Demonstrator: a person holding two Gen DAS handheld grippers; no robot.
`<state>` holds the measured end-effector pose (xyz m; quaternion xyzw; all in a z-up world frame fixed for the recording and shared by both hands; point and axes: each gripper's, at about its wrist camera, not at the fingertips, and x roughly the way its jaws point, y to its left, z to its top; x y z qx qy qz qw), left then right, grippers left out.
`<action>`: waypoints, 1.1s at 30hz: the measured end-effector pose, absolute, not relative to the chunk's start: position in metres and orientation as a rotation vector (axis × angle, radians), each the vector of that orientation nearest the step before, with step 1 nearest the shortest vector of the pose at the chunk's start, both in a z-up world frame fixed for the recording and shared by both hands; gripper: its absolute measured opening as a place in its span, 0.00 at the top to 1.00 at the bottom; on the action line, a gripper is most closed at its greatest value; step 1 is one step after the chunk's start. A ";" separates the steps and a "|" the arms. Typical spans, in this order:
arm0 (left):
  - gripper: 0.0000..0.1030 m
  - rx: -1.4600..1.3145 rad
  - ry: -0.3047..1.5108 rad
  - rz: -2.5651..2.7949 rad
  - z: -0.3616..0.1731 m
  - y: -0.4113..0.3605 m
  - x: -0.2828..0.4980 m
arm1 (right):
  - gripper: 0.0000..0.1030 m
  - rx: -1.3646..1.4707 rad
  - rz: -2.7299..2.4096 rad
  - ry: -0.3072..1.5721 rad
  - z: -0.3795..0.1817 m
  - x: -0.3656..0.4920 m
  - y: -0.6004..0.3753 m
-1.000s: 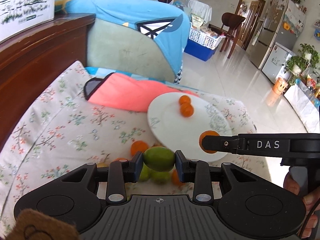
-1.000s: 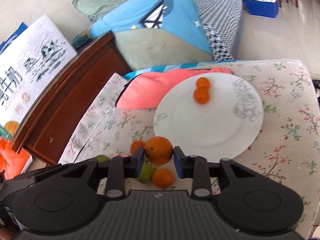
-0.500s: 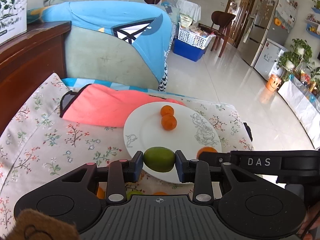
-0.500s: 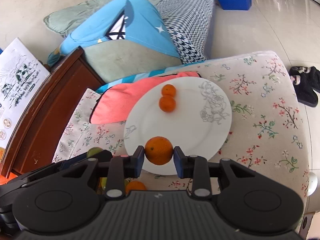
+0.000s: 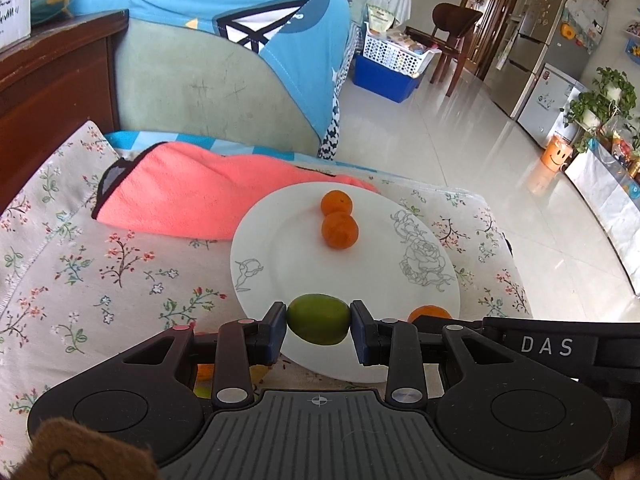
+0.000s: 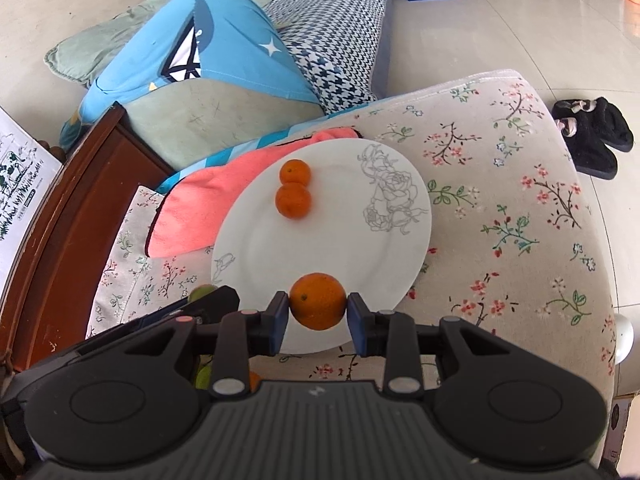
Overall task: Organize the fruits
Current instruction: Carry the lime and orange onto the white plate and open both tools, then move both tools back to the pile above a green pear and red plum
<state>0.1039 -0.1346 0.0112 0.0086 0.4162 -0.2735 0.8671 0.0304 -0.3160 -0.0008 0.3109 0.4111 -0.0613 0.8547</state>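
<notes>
A white plate (image 5: 296,240) (image 6: 340,240) lies on the floral cushion with two small oranges (image 5: 338,220) (image 6: 294,190) touching each other near its far side. My left gripper (image 5: 319,320) is shut on a green fruit (image 5: 319,319) and holds it over the plate's near edge. My right gripper (image 6: 318,308) is shut on an orange (image 6: 318,301) over the plate's near edge; that orange also shows in the left wrist view (image 5: 429,314). A few loose green and orange fruits (image 6: 206,376) lie on the cushion, mostly hidden under the grippers.
A pink cloth (image 5: 192,196) lies against the plate's far left rim. A wooden bed frame (image 5: 52,92) stands on the left, blue and green bedding (image 5: 224,52) behind. The cushion (image 6: 520,208) drops off to tiled floor on the right, where black slippers (image 6: 592,136) lie.
Both grippers have carried their fruits from the loose pile at the cushion's near side forward to above the plate's near edge. The plate and its two oranges have not moved.
</notes>
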 end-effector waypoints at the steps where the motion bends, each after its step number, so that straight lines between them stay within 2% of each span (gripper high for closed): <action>1: 0.69 0.018 0.875 -0.573 0.010 -0.136 0.104 | 0.69 0.658 -0.132 0.866 -0.002 0.031 -0.316; 8: 0.67 0.002 0.870 -0.554 0.012 -0.139 0.105 | 0.67 0.688 -0.152 0.851 -0.002 0.030 -0.320; 10: 0.61 0.004 0.860 -0.544 0.015 -0.137 0.105 | 0.67 0.682 -0.148 0.840 0.001 0.030 -0.319; 16: 0.54 -0.015 0.835 -0.514 0.026 -0.122 0.106 | 0.67 0.677 -0.128 0.836 0.003 0.029 -0.316; 33: 0.48 -0.007 0.826 -0.483 0.041 -0.074 0.097 | 0.66 0.554 -0.012 0.860 0.006 0.025 -0.288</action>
